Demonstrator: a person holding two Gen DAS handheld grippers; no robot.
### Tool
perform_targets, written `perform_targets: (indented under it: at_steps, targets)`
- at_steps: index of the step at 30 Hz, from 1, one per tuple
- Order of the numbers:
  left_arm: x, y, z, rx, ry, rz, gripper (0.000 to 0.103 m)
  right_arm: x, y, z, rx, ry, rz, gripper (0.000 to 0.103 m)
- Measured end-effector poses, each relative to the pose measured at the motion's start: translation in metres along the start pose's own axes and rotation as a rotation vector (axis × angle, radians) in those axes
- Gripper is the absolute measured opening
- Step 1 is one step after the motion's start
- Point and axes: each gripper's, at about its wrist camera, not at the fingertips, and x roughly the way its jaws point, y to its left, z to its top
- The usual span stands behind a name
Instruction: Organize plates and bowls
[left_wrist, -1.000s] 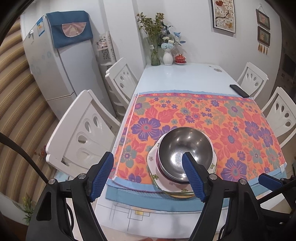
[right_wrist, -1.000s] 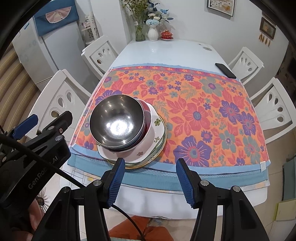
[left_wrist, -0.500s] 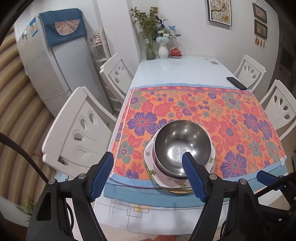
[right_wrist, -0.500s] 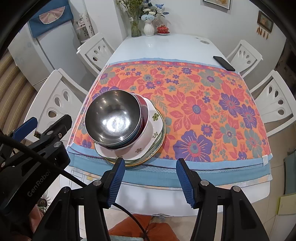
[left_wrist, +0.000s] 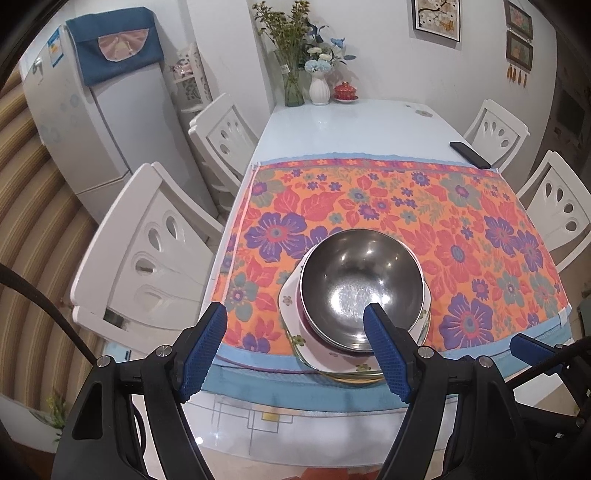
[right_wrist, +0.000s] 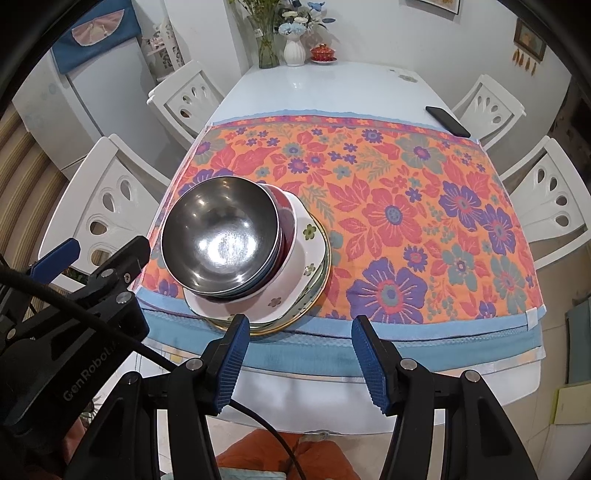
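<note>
A steel bowl (left_wrist: 360, 284) tops a stack: it sits in a red-rimmed bowl, on a white flowered plate (left_wrist: 332, 360) with more plates under it. The stack stands on the floral cloth (left_wrist: 406, 206) near the table's front edge. In the right wrist view the steel bowl (right_wrist: 219, 245) and flowered plate (right_wrist: 295, 291) lie front left. My left gripper (left_wrist: 295, 354) is open and empty, held above the front edge before the stack. My right gripper (right_wrist: 299, 362) is open and empty, just right of the stack. The left gripper's body (right_wrist: 74, 317) shows at the lower left.
A black phone (left_wrist: 470, 154) lies at the cloth's far right corner. Vases of flowers (left_wrist: 318, 86) and a red lidded cup (left_wrist: 345, 90) stand at the table's far end. White chairs (left_wrist: 147, 251) flank both sides. A fridge (left_wrist: 92, 122) stands at the left.
Both grippers have pulled back and up from the table, so the stack looks smaller and farther. The stack itself has not moved. Both grippers stay open.
</note>
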Motion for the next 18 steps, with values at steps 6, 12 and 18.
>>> perform_targets:
  at_steps: [6,12,18]
  targets:
    - [0.010,0.003,0.003,-0.010,0.027,-0.016,0.075,0.007,0.000,0.007,-0.001,0.011,-0.004,0.055]
    - [0.019,0.004,0.007,-0.005,0.047,-0.028,0.075,0.014,0.002,0.013,0.005,0.021,-0.010,0.055]
    - [0.026,0.006,0.012,0.006,0.057,-0.040,0.075,0.022,0.003,0.020,0.032,0.038,-0.006,0.055]
